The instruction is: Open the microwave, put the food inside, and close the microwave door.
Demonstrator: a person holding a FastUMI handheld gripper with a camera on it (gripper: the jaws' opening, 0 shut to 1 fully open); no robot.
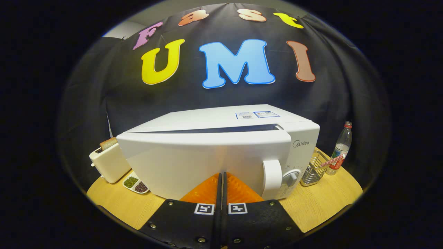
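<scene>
A white microwave [221, 138] stands on the wooden table just ahead of my gripper [221, 174]. Its door [193, 162] is nearly shut, with a thin dark gap left along the top edge. My two fingers are pressed together with nothing between them, and their tips rest against the door's front, left of the white handle [272, 174]. The control dial [290, 177] sits to the right of the handle. What lies inside the microwave is hidden behind the door.
A cream toaster [109, 160] with a slice of bread [108, 142] stands left of the microwave. In front of it lies a small white dish of beans [136, 184]. Right of the microwave are a wire rack [314, 169] and a plastic bottle [341, 148].
</scene>
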